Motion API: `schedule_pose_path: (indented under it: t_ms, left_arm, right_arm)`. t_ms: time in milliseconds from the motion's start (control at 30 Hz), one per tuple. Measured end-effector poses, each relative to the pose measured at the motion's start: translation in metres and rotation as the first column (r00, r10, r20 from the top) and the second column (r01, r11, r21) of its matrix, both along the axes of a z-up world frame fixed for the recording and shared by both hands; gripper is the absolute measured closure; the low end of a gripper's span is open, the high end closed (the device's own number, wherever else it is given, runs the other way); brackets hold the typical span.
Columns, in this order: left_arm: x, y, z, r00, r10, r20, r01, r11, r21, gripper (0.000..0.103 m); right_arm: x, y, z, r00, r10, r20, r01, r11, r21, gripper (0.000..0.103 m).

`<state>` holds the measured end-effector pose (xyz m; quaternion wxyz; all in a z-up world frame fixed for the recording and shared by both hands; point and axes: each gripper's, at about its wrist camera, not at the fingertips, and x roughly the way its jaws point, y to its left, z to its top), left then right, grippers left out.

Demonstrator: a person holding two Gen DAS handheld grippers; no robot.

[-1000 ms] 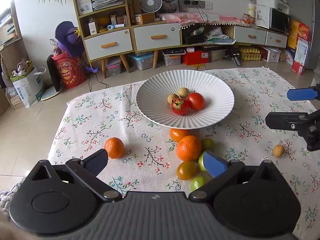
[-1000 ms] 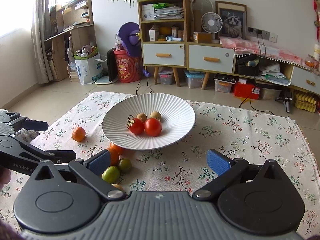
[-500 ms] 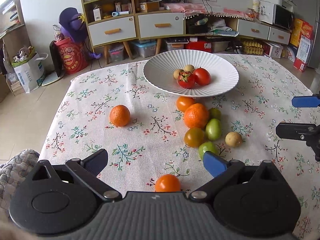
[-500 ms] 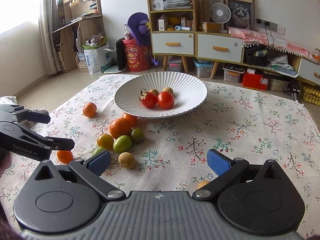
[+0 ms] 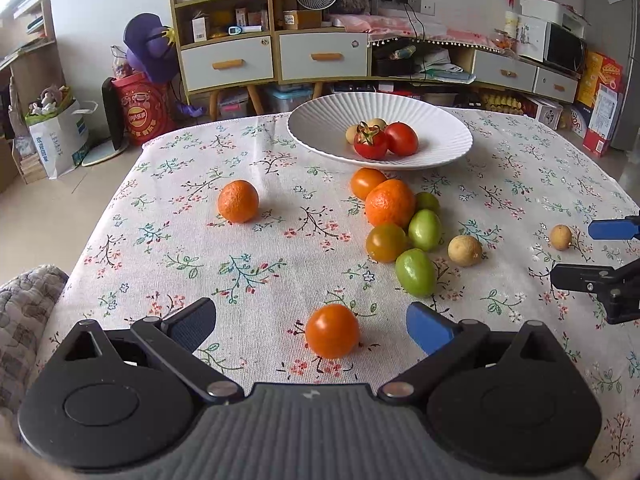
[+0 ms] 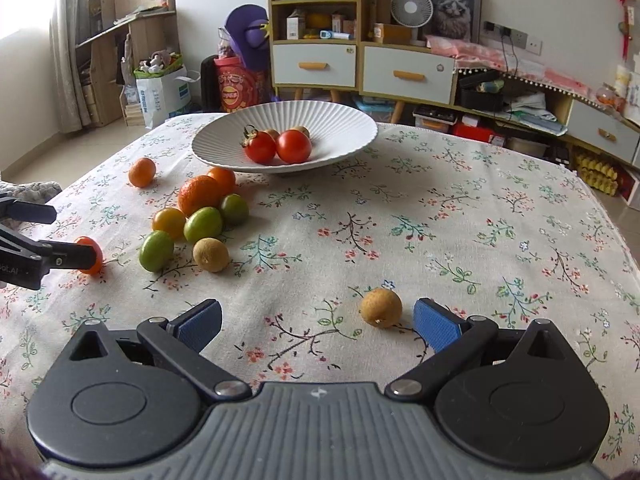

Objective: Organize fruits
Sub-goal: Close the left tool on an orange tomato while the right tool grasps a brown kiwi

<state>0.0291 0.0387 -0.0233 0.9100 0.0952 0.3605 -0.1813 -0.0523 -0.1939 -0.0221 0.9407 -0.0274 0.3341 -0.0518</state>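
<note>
Looking along my left tongs (image 5: pixel 311 327), I find both jaws spread wide and holding nothing, with an orange tomato (image 5: pixel 333 331) sitting on the tablecloth (image 5: pixel 256 248) right between the tips. A second ago this view was up close to the white plate (image 5: pixel 320 132); now I've drawn back and dropped low, so the near edge of the cloth and this stray tomato have come into frame. Further off lie a lone mandarin (image 5: pixel 238 201), the cluster below the plate — big orange (image 5: pixel 390 203), green tomatoes (image 5: pixel 415 272), a yellowish one (image 5: pixel 386 242) — and a small longan (image 5: pixel 465 251). The plate itself has two red tomatoes (image 5: pixel 386 141) and some longans in it. None of the loose fruit has shifted, I'd say; only I moved.

From my right tongs (image 6: pixel 318 322) the story is the same: wide open, empty, pulled back toward me and lowered. A brown longan (image 6: pixel 381 307) rests just inside the right pad (image 6: pixel 436 324), close to it but not gripped. At the left edge my other tongs stand around the orange tomato (image 6: pixel 89 255).

So both tools now bracket a fruit — I judge the next step is closing on each and carrying it to the plate (image 6: pixel 340 136). The longan sits off-centre, so it may roll when I squeeze.
</note>
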Motion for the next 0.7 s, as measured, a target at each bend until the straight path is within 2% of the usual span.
schedule_pose_path:
  t_ms: [200,267,400,600,700]
  left_arm:
    - [-0.006,-0.009,-0.016,0.999,0.003,-0.033,-0.002,1.000,0.015,0.005]
    - [-0.007,-0.009,-0.021,0.999,0.018,-0.040,-0.017,1.000,0.024,0.004]
    - [-0.010,-0.001,-0.023,0.997,0.057,-0.043,-0.058,0.998,-0.028,0.004]
    - [-0.017,-0.003,-0.023,0.995,0.093,-0.025,-0.093,0.995,-0.028,0.005]
    - [-0.018,-0.003,-0.021,0.995,0.095,-0.027,-0.096,0.995,-0.036,0.011]
  right_arm:
    - [0.000,-0.014,-0.016,0.995,-0.077,-0.063,0.078,0.997,0.001,0.001]
    - [-0.004,-0.016,-0.017,0.996,-0.075,-0.043,0.075,0.997,0.009,0.001]
    - [-0.004,-0.012,-0.019,0.998,-0.057,-0.036,0.056,0.998,-0.015,0.000]
    - [0.000,-0.014,-0.020,0.999,-0.042,-0.011,0.042,0.999,-0.015,0.001]
    - [0.001,-0.017,-0.020,0.999,-0.047,-0.006,0.047,0.999,-0.012,0.001]
